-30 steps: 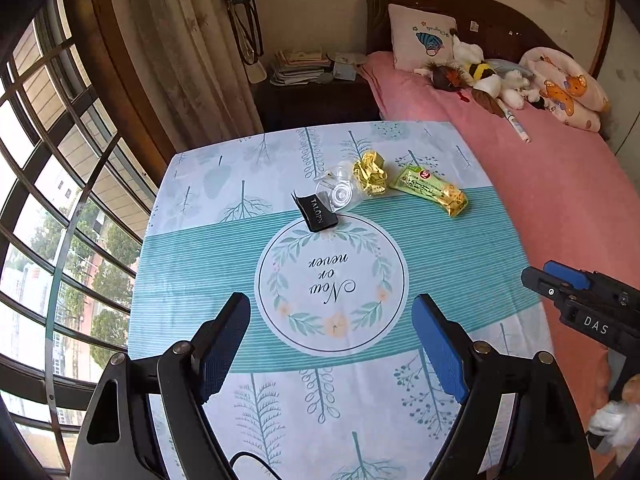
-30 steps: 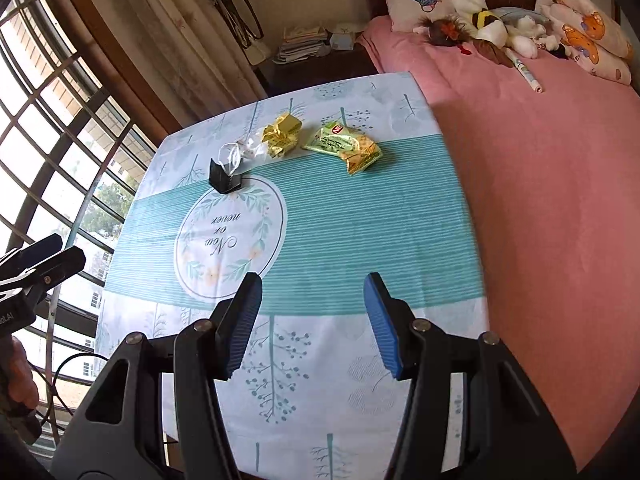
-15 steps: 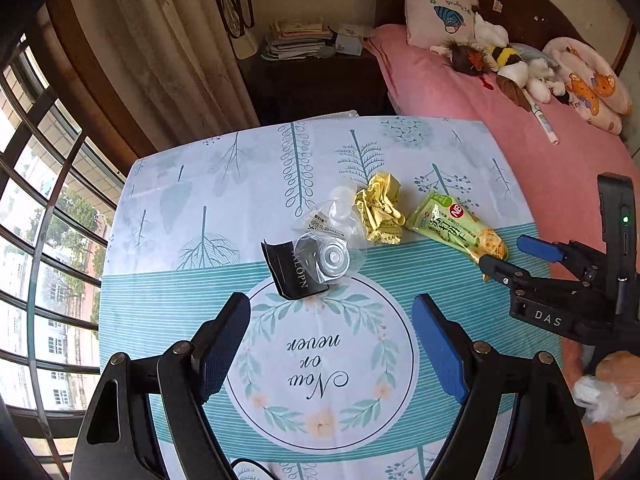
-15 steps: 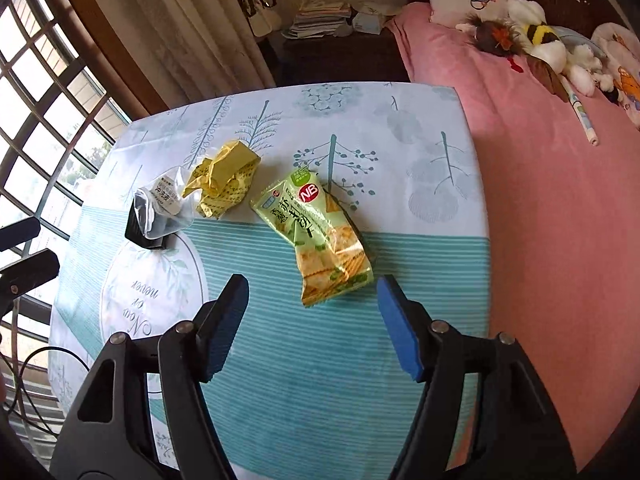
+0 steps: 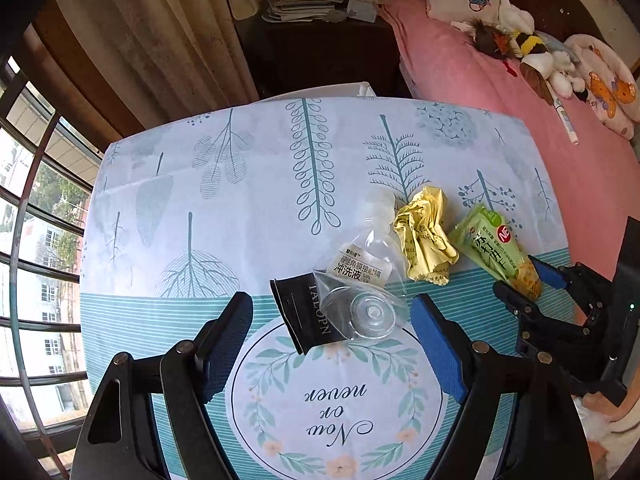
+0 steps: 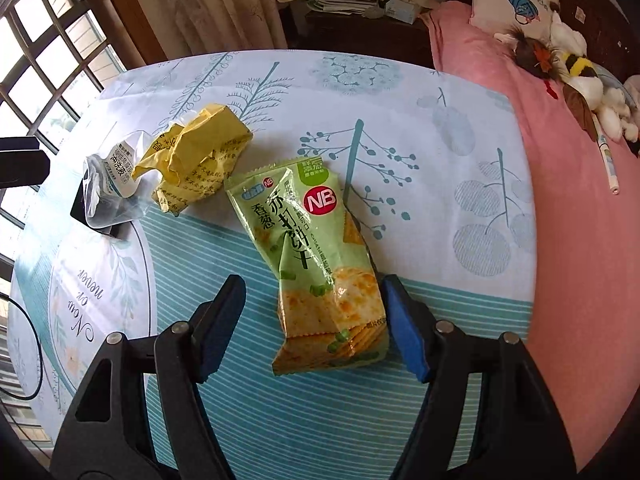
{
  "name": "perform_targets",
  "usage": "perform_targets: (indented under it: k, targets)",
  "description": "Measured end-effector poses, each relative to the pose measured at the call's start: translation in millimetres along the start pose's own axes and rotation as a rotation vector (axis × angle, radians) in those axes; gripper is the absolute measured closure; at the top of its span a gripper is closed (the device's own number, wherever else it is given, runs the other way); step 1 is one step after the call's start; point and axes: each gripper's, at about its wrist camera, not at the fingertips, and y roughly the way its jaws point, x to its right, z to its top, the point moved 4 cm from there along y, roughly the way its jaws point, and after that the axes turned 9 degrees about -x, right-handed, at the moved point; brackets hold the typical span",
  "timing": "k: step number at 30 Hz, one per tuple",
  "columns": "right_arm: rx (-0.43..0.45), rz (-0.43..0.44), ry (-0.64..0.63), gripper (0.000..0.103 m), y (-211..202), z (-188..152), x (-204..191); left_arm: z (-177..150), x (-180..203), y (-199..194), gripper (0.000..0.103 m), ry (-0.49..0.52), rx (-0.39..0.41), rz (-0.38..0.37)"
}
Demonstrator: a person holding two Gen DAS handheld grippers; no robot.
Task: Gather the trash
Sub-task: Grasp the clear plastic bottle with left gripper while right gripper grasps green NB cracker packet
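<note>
Trash lies on the patterned tablecloth point(image 5: 240, 184). A black packet point(image 5: 298, 320) sits under a clear plastic bottle point(image 5: 360, 280). Right of them are a crumpled yellow wrapper point(image 5: 424, 236) and a green cracker packet point(image 5: 488, 246). My left gripper point(image 5: 332, 344) hangs open just above the black packet and the bottle, both between its blue pads. My right gripper point(image 6: 312, 328) straddles the lower end of the green cracker packet point(image 6: 316, 248) and its jaws are closing. The right pad is at the packet's edge and the left pad stands clear of it. The yellow wrapper point(image 6: 196, 160) lies to the packet's left.
A pink bed point(image 6: 580, 240) with a pillow point(image 6: 512, 0) and stuffed toys point(image 6: 576, 76) runs along the table's right side. A dark nightstand point(image 5: 320, 48) with papers stands behind the table. Curtains and a barred window point(image 5: 36, 240) are on the left. A black cable point(image 6: 28, 344) hangs off the left table edge.
Both grippers have come forward and down over the trash. The left now frames the black packet and bottle. The right now frames the green packet, its jaws narrower than half a second ago.
</note>
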Motion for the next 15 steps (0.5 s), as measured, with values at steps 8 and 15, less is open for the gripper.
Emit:
perform_targets:
  k: [8,15]
  targets:
    - [0.011,0.057,0.013,0.073,-6,-5,0,31,6,37,0.034,0.056,-0.078,-0.037]
    - [0.015,0.104,0.066,0.074,-11,-12,4,37,20,68,0.039,0.168,-0.142,-0.055]
